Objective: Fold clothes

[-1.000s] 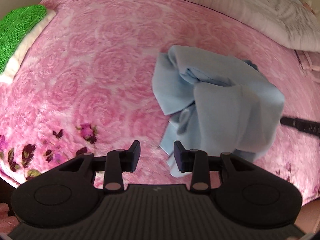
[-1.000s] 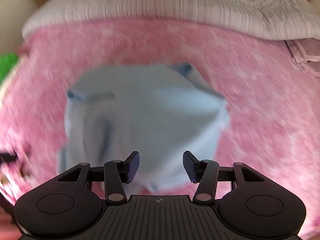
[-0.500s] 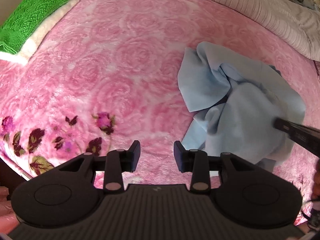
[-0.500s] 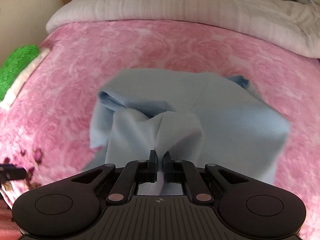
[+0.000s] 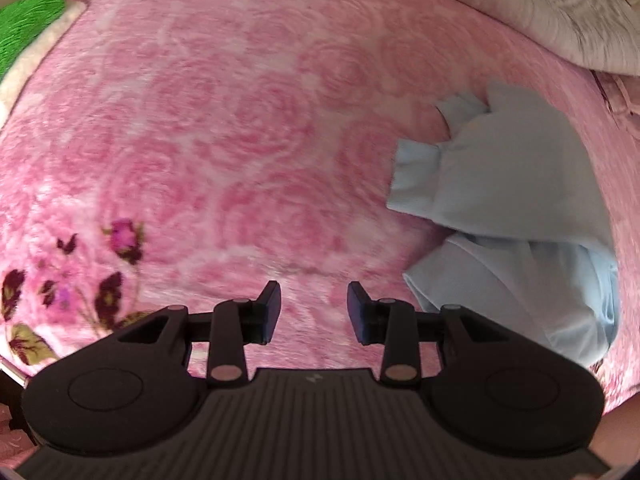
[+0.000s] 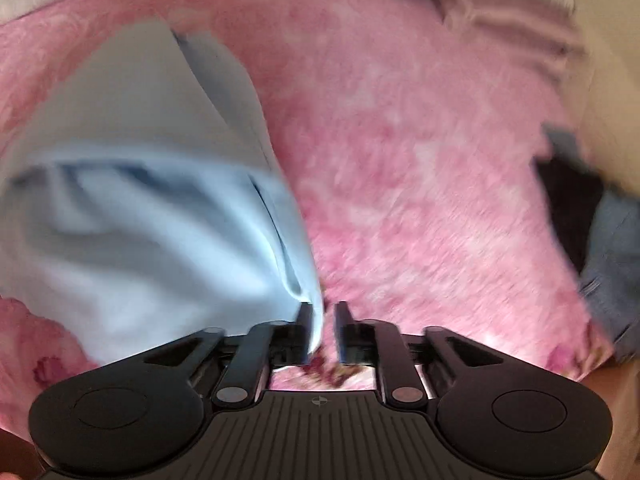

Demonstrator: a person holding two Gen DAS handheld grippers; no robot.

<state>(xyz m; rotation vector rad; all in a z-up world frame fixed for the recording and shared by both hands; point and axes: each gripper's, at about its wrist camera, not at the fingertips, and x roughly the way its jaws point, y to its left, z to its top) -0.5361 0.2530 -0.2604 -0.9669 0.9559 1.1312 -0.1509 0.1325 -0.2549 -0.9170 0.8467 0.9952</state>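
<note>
Left gripper pointed steeply down, jaws parted about halfway, nothing between them, both fingers clear and unloaded. Right gripper also angled steeply down, view heavily motion-blurred; jaws opening, gap narrow, light blue cloth edge hanging just inside the left pad, touching or nearly so, right pad apart from it. Not pinched as far as visible. Bit of bare skin, probably a hand, at the lower right corner of both wrist views, too cropped to read the pose.
</note>
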